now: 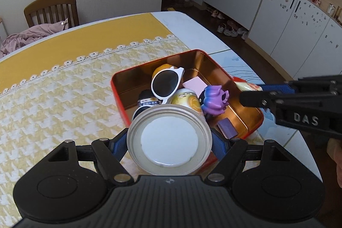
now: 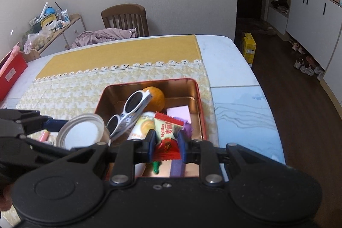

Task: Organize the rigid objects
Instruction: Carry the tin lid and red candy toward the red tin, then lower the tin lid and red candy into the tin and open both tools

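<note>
Over the near corner of the red tin (image 1: 119, 87), my left gripper (image 1: 168, 142) is clamped on a round can with a white lid (image 1: 168, 140), its blue pads pressed to either side of the can. Inside the tin lie white sunglasses (image 1: 166, 83), an orange (image 2: 157, 95) toward the far wall, a yellow-labelled can (image 1: 189, 100), a pink block (image 1: 195, 84) and a purple toy (image 1: 214, 99). Above the tin's near edge, my right gripper (image 2: 165, 145) pinches a red candy wrapper (image 2: 167, 147) between nearly closed fingers, with a pale Mylikes packet (image 2: 165, 126) just beyond it. Under the tin spreads a yellow houndstooth cloth (image 1: 53, 104) on the table.
</note>
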The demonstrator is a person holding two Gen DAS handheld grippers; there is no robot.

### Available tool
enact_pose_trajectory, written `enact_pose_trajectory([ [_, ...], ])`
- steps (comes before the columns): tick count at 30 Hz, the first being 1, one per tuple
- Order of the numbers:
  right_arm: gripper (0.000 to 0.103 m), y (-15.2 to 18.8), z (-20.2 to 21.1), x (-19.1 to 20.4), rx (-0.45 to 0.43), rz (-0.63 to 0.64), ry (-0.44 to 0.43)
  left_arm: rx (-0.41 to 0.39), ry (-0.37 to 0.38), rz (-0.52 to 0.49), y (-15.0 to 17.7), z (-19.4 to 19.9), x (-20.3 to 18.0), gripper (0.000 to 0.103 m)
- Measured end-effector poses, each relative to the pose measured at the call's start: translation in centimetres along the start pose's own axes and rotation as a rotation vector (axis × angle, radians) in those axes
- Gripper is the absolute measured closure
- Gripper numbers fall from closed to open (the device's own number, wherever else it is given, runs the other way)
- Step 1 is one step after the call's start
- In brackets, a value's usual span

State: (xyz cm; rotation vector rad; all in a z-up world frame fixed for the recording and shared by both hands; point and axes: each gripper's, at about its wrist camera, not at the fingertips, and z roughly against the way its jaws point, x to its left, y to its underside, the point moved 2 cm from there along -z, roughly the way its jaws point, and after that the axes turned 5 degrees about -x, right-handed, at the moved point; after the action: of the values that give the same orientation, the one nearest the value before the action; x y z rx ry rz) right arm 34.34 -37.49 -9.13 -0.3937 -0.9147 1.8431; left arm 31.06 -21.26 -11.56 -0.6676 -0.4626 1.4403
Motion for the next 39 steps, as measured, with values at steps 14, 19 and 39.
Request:
enact_pose_trajectory([
  [14, 0.081, -2.6, -6.7, -1.3, 0.062, 0.103, -0.019, 0.022, -0.034, 0.058, -1.1, -3.9, -0.1, 0.026],
  [19, 0.081, -2.3, -8.0, -1.5, 0.1, 0.126, -0.03, 0.039, -0.022, 0.081, -0.9, -4.7, -0.1, 0.026],
  [39, 0.068, -2.0, -7.0, -2.3, 0.107, 0.103, -0.057, 0.039, -0.012, 0.102, -0.5, -4.7, -0.3, 0.025],
])
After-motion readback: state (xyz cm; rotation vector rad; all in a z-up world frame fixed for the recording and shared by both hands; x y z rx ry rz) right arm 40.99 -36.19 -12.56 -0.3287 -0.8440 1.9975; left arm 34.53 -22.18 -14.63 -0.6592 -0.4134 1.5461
